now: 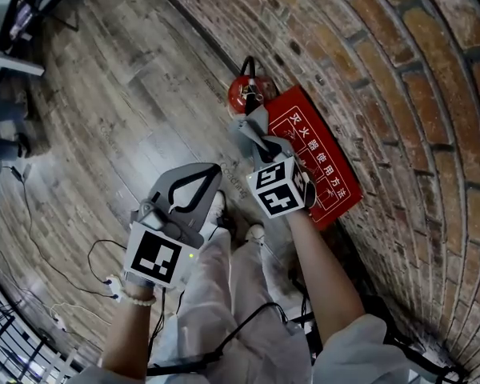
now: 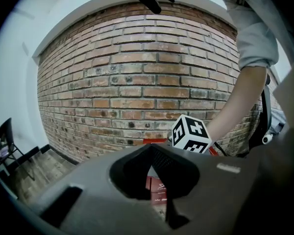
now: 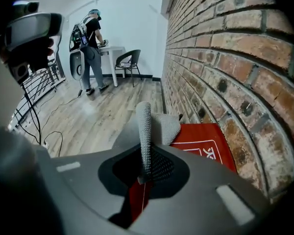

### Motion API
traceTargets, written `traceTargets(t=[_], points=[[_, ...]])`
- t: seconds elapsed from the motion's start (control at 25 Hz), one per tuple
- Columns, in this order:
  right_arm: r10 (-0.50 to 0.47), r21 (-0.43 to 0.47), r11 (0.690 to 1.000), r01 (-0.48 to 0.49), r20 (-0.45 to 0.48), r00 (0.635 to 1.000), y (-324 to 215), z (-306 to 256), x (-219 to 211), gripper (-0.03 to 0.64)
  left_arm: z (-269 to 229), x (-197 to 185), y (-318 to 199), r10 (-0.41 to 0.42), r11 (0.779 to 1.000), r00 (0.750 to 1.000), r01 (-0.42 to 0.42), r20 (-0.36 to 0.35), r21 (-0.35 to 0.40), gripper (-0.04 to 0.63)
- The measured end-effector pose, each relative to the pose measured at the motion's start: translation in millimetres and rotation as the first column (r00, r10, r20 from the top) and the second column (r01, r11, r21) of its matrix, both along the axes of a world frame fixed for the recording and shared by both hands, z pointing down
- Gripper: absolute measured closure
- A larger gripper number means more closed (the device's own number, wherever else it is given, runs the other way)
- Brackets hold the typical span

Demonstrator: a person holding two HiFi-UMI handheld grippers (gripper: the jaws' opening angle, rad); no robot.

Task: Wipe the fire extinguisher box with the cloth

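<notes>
Head view records the red fire extinguisher box lying flat on the wooden floor, hard against the foot of the brick wall, to the right of the person's feet. A red fire extinguisher stands just beyond the box's far end. The right hand-held gripper is over the far left part of the box, its jaws clamped on a grey cloth. Right gripper view confirms this: the cloth stands pinched between the two jaws, one fold spreading right toward the box lid. Whether the cloth touches the box cannot be determined. The left hand-held gripper is held to the left of the box, over the floor, apart from it. Left gripper view shows its jaws together with nothing between them, pointed at the wall. Loose cables lie on the floor at near left.
</notes>
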State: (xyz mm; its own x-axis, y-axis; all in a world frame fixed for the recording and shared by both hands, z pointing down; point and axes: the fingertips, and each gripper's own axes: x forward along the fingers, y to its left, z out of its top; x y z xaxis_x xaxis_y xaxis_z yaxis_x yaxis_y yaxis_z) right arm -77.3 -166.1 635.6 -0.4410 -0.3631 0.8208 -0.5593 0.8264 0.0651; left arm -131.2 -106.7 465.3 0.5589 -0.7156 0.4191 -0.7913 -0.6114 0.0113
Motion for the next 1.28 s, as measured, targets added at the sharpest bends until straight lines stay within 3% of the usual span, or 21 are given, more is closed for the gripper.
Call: traceTargets(t=[0.84, 1.28], points=[[0.02, -0.004, 1.0, -0.019, 0.007, 1.0, 1, 3, 4, 0.597, 1, 10, -3, 0.012, 1.0, 1.0, -0.012, -0.003, 0.001, 0.595], [0.024, -0.008, 1.0, -0.024, 0.008, 1.0, 12, 3, 27, 0.597, -1, 23, -3, 0.032, 0.999, 0.999, -0.032, 0.002, 0.008, 0.595]])
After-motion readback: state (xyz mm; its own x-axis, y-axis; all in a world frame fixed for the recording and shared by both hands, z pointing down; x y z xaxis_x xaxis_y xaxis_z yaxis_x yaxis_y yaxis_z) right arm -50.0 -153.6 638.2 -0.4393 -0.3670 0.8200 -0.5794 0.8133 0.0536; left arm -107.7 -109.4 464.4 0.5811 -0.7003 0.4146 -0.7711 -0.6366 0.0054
